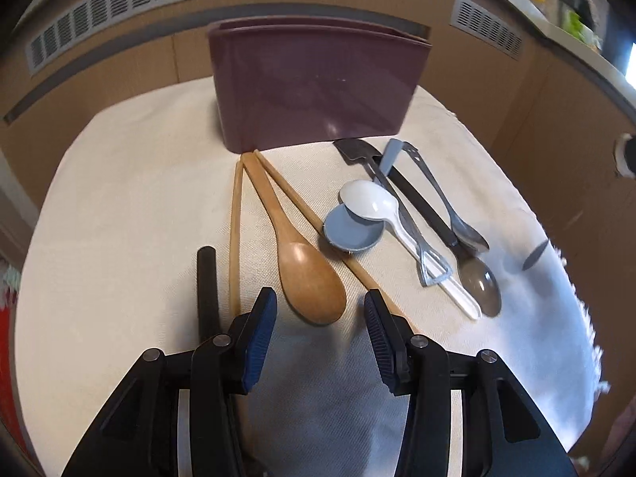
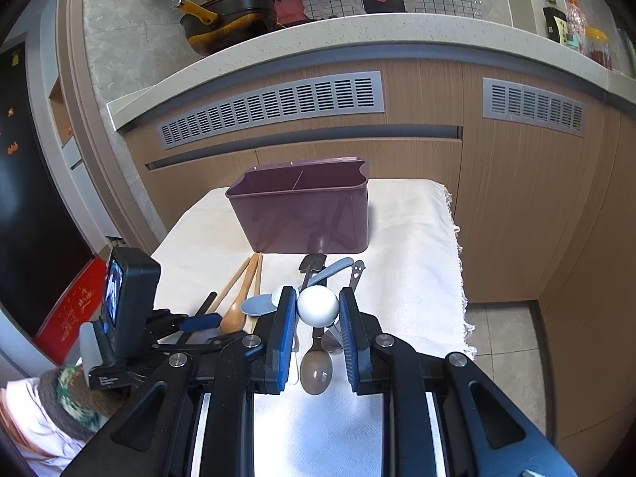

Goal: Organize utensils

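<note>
A maroon two-compartment utensil holder stands at the far side of a cloth-covered table; it also shows in the right wrist view. In front of it lie a wooden spoon, wooden chopsticks, a black stick, a grey-blue spoon, a white spoon, a black spatula and a metal spoon. My left gripper is open, just before the wooden spoon's bowl. My right gripper has its blue pads on either side of the white spoon's bowl, above the pile.
The cream cloth ends in a fringed edge on the right, with tiled floor beyond. Wooden cabinets with grey vents stand close behind the table. The left gripper and its camera lie to the right gripper's left.
</note>
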`<action>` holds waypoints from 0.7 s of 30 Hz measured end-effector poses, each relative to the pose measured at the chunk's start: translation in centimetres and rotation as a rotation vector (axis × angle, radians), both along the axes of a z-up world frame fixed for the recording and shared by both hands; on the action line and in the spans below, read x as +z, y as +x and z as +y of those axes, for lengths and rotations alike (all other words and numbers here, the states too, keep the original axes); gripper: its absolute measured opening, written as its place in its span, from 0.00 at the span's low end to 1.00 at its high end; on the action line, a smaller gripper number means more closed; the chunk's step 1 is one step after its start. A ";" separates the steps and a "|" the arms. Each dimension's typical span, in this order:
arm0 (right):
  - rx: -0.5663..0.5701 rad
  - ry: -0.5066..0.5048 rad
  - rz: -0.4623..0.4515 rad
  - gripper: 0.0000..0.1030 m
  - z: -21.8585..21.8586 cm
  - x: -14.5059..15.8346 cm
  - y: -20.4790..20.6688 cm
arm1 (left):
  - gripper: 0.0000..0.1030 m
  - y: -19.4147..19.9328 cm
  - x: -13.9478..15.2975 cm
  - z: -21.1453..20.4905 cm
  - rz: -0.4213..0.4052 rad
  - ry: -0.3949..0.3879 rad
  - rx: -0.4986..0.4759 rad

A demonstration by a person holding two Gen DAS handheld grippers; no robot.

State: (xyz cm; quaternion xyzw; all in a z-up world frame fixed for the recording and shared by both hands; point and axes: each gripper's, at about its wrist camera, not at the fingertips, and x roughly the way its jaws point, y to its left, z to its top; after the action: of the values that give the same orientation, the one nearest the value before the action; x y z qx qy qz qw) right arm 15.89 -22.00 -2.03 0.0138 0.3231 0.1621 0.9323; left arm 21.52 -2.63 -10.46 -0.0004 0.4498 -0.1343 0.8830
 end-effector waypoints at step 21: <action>0.020 -0.033 -0.078 0.20 1.6 2.6 -1.9 | 0.16 -4.9 9.2 3.9 -0.363 0.008 0.062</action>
State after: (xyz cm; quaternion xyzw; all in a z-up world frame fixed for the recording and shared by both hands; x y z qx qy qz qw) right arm 13.94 -20.36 0.54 -0.0112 0.2894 0.1667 0.9425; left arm 16.58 1.25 -1.24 0.0133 0.2835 -0.1031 0.9533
